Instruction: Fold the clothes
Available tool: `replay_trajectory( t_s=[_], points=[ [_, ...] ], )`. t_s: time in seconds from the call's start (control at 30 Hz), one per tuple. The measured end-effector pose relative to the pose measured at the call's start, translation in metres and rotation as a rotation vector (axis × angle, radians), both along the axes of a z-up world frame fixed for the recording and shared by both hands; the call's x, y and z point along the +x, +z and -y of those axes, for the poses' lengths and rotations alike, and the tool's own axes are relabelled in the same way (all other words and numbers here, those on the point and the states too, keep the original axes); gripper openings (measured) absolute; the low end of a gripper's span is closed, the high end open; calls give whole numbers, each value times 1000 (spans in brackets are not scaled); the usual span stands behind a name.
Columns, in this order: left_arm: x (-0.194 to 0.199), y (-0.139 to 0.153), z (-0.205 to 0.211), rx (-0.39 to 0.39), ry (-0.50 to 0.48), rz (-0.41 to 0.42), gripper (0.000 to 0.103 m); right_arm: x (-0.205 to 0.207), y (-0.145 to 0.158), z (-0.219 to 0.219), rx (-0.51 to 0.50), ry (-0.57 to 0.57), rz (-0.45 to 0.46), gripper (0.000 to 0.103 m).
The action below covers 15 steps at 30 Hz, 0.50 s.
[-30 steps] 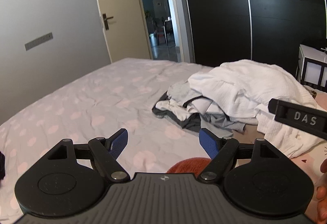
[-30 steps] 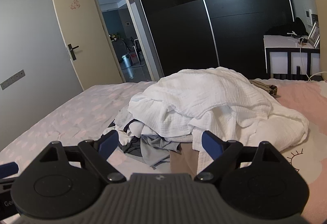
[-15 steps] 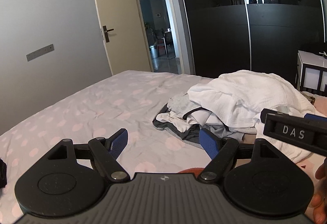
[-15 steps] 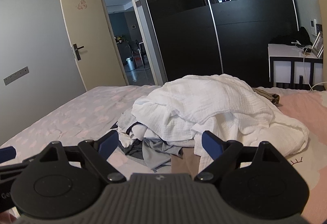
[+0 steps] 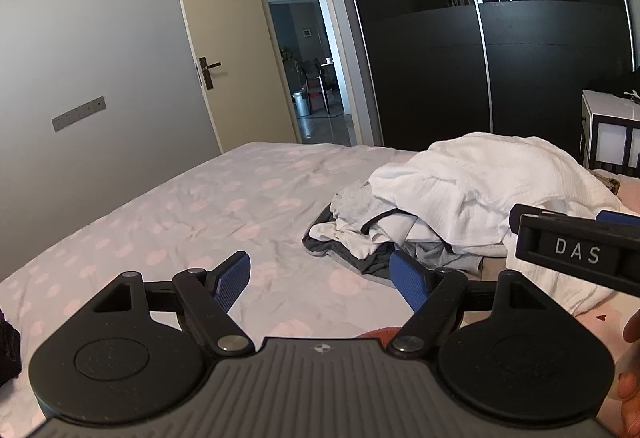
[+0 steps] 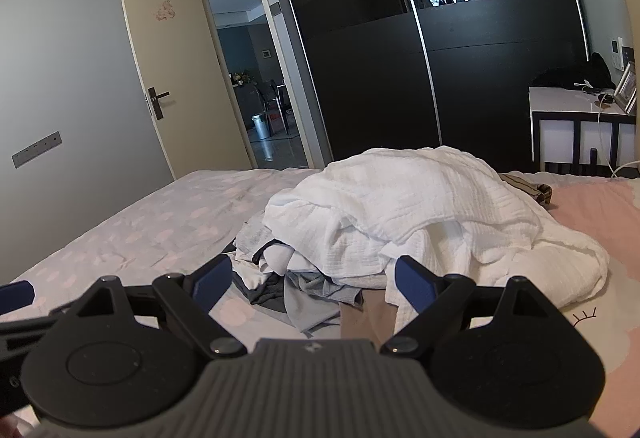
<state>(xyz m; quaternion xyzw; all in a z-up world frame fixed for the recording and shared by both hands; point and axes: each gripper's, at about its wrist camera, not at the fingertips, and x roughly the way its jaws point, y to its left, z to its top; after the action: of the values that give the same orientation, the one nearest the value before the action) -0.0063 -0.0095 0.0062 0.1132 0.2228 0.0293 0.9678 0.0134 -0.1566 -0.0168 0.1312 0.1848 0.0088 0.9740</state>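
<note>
My left gripper (image 5: 322, 278) and right gripper (image 6: 314, 284) both hang spread wide over the bed (image 5: 208, 214), nothing between their blue pads. The clothes pile (image 6: 404, 222), a white crinkled garment (image 6: 420, 198) heaped over grey pieces, sits just ahead, untouched and unfolded

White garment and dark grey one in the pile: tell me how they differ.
The white garment lies on top of the heap, bulky and crinkle-textured; the dark grey garment sits at the bottom, mostly buried, only a smooth edge showing. Both are crumpled, unfolded, and lie on the bed.
</note>
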Motion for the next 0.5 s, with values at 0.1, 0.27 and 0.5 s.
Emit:
replay_trajectory(
  t_s=[0.1,0.27,0.5],
  points=[
    [1,-2,1,6,2,-4,91,-1,0,0,2,-2,-2,90],
    [2,-4,-3,-14,2,-18,91,-2,0,1,5,-9,-4,90],
    [4,-5,-6,-30,7,-30,91,-2,1,4,2,-13,1,90]
  ],
)
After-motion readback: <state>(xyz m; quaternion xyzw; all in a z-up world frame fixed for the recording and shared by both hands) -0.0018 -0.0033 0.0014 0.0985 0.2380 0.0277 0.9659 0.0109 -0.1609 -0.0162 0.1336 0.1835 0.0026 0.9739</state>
